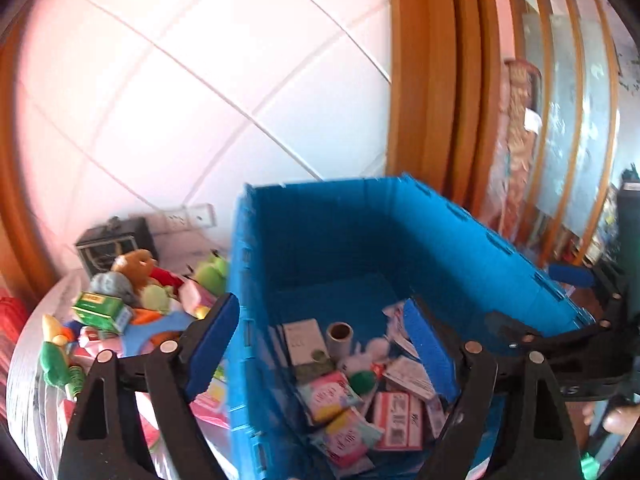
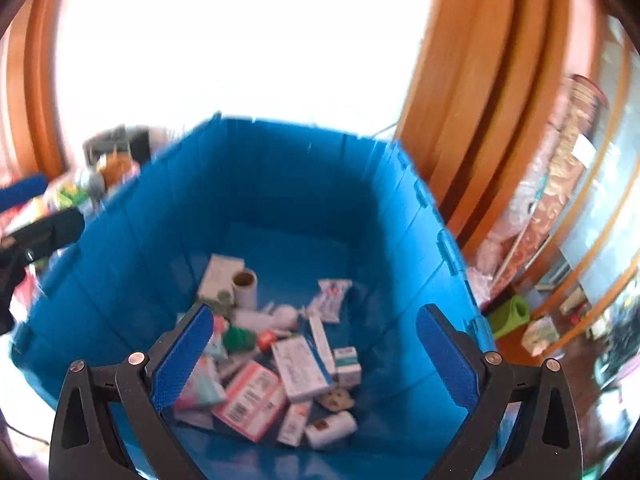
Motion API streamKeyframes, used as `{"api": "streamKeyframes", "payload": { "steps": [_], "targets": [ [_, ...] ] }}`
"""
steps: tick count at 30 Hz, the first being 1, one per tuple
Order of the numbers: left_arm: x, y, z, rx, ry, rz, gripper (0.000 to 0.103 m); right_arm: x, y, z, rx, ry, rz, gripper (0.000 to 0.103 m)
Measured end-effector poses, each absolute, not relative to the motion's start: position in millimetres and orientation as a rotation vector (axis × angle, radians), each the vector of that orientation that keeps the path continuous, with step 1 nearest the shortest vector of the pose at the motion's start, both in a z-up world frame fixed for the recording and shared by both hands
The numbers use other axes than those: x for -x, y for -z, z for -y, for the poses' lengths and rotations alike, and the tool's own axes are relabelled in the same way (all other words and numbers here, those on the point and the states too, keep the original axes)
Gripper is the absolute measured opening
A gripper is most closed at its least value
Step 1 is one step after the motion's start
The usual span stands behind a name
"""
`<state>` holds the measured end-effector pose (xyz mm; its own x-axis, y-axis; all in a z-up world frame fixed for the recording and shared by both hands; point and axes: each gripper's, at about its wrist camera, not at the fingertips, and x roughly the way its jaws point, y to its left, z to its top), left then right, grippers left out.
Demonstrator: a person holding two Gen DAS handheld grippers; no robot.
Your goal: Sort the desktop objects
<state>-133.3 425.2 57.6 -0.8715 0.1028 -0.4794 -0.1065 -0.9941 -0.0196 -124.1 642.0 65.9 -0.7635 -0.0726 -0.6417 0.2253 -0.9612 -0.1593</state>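
Note:
A blue plastic crate (image 1: 460, 232) (image 2: 132, 240) stands in front of me. Inside it lie several small boxes and packets, among them a pink and white box (image 2: 248, 400), a cardboard tube (image 1: 339, 338) (image 2: 245, 286) and a green cap (image 1: 362, 380). My left gripper (image 1: 320, 308) is open and empty, straddling the crate's left wall with one pad outside it. My right gripper (image 2: 316, 312) is open and empty above the crate's contents. To the left of the crate lies a pile of plush toys and boxes (image 1: 132, 304), with a green box (image 1: 100, 308) on top.
A white tiled wall (image 1: 200, 80) with a socket (image 1: 188, 218) is behind, and a black box (image 1: 116, 244) stands at the pile's far end. A wooden door frame (image 1: 424, 80) and a glass-fronted shelf (image 1: 568, 140) are on the right. A green object (image 2: 512, 312) lies right of the crate.

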Motion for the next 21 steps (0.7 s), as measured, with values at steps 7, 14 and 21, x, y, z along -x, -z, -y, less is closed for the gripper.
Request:
{"api": "streamKeyframes", "payload": {
  "steps": [7,14,21],
  "targets": [
    [129.0,-51.1,-406.7,0.823,-2.905,0.028,0.088,94.3,-74.9,-640.5,-0.961,2.849,-0.059,0.103],
    [123.3,-45.7,-400.7,0.843,-2.894,0.028,0.088,88.3,-65.2,-640.7,-1.002,2.865,0.001,0.103],
    [122.0,-43.9,-408.7,0.833,-2.872,-0.005,0.088,88.7,-63.0,-642.7,-1.017,2.904,-0.035,0.103]
  ]
}}
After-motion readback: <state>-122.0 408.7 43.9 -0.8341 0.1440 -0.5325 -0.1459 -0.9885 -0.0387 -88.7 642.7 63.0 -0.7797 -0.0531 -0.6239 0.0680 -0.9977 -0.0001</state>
